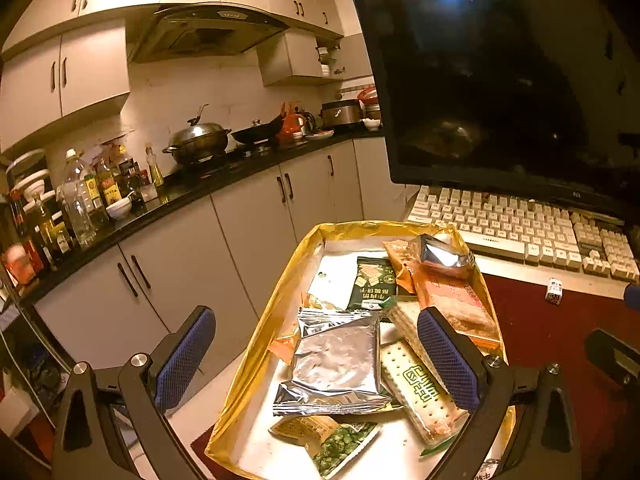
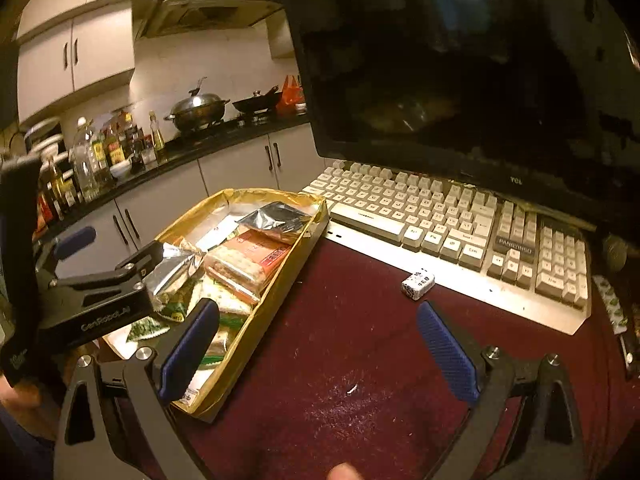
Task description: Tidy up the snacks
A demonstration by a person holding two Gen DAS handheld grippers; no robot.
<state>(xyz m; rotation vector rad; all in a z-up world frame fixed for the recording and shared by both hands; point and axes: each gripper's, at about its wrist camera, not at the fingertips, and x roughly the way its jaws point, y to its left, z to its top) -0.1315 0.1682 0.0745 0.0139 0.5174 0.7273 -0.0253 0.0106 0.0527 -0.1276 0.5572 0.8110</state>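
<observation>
A gold-rimmed tray holds several snack packs: a silver foil packet, a cracker pack, an orange pack, a dark green pack and a green pea pack. My left gripper hangs open just above the tray's near end, with nothing between its blue pads. In the right wrist view the left gripper shows over the same tray. My right gripper stands open and empty over the dark red table cover, right of the tray. A small white wrapped sweet lies ahead of it.
A pale keyboard lies behind the tray and sweet, under a dark monitor. The red table cover lies bare under the right gripper. Kitchen cabinets, a counter with bottles and a wok lie beyond the table to the left.
</observation>
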